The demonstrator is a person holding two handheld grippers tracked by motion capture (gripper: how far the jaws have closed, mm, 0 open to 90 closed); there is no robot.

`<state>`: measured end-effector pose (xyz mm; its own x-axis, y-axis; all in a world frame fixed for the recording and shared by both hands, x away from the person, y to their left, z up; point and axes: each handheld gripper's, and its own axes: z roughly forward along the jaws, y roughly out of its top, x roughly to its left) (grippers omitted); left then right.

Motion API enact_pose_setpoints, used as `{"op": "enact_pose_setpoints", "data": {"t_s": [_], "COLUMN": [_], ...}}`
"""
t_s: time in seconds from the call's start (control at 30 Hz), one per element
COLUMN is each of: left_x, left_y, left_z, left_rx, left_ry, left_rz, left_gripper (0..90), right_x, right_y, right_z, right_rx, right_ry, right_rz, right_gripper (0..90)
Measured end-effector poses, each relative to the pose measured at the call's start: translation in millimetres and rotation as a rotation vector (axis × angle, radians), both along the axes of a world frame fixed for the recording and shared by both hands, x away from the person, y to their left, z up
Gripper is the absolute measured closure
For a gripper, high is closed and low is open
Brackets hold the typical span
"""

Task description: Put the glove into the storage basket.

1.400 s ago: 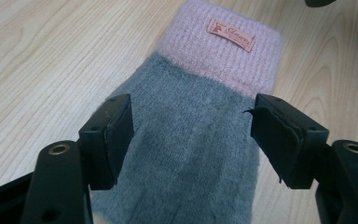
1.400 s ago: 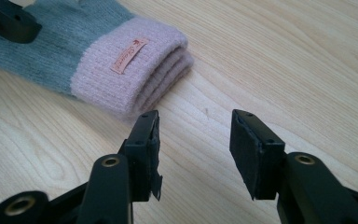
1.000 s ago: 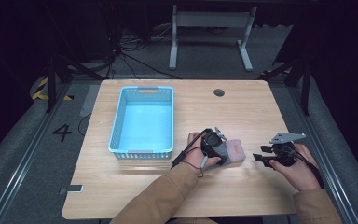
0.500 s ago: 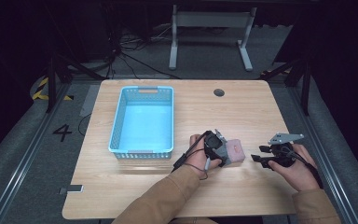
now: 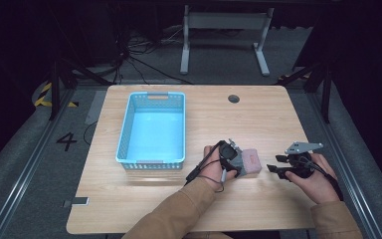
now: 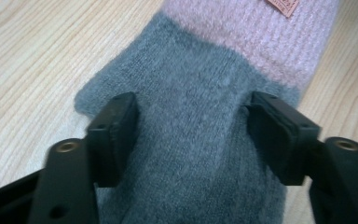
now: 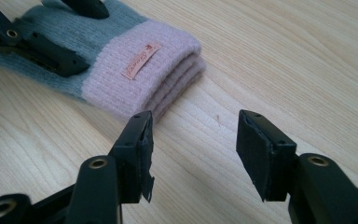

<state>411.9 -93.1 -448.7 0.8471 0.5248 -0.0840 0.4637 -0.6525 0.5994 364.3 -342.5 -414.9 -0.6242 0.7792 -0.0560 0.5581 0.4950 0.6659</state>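
Wool folded socks (image 6: 200, 135), beside the blue basket (image 5: 151, 129), are seemingly being pinched by the closing left gripper (image 6: 191, 126); layers risk slipping apart. Right gripper (image 7: 193, 149) is gaping empty.

Both forearms wear tan sleeves (image 5: 179, 214). The left gripper (image 6: 191, 126) has matte black jaws with flat rectangular pads and brass-coloured rivets, and a thin black cable. The right gripper (image 7: 193, 149) looks alike and carries a grey three-cornered plate on top.
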Motion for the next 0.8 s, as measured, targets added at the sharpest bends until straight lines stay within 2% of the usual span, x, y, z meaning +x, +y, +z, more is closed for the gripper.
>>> {"op": "enact_pose_setpoints", "data": {"t_s": [0.03, 0.1, 0.2, 0.3, 0.4, 0.47, 0.63, 0.8], "left_x": [-1.2, -2.3, -2.5, -4.1, -4.9, -5.2, -7.2, -10.2], "left_y": [-0.7, -1.1, 0.1, 2.2, 7.9, 10.7, 19.9, 31.4], "left_z": [0.7, 1.3, 1.0, -0.6, -1.3, 1.1, 12.6, 26.2], "left_rx": [-0.001, -0.007, -0.025, -0.046, -0.077, -0.075, -0.086, -0.095], "left_ry": [0.006, 0.015, 0.032, 0.018, 0.024, 0.032, 0.019, -0.008], "left_rz": [-0.008, -0.015, -0.025, -0.041, -0.044, -0.05, -0.075, -0.126], "left_gripper": [45.8, 55.2, 62.1, 66.0, 68.1, 68.6, 69.0, 68.9], "right_x": [0.1, 0.4, 0.6, 1.2, 1.9, 2.6, 4.6, 6.0], "right_y": [0.0, -0.5, -1.2, -1.3, -0.8, -0.5, -0.3, 1.2], "right_z": [-0.2, -0.4, -0.4, -0.6, -1.1, -1.4, -1.6, -0.8], "right_rx": [0.0, -0.001, 0.0, 0.0, 0.002, 0.001, 0.006, 0.01], "right_ry": [0.0, 0.0, -0.001, -0.001, 0.001, 0.0, 0.001, -0.002], "right_rz": [0.0, 0.002, 0.002, 0.002, 0.006, 0.011, 0.011, 0.011], "right_gripper": [47.1, 47.2, 47.4, 47.6, 47.6, 47.8, 47.9, 47.8]}}
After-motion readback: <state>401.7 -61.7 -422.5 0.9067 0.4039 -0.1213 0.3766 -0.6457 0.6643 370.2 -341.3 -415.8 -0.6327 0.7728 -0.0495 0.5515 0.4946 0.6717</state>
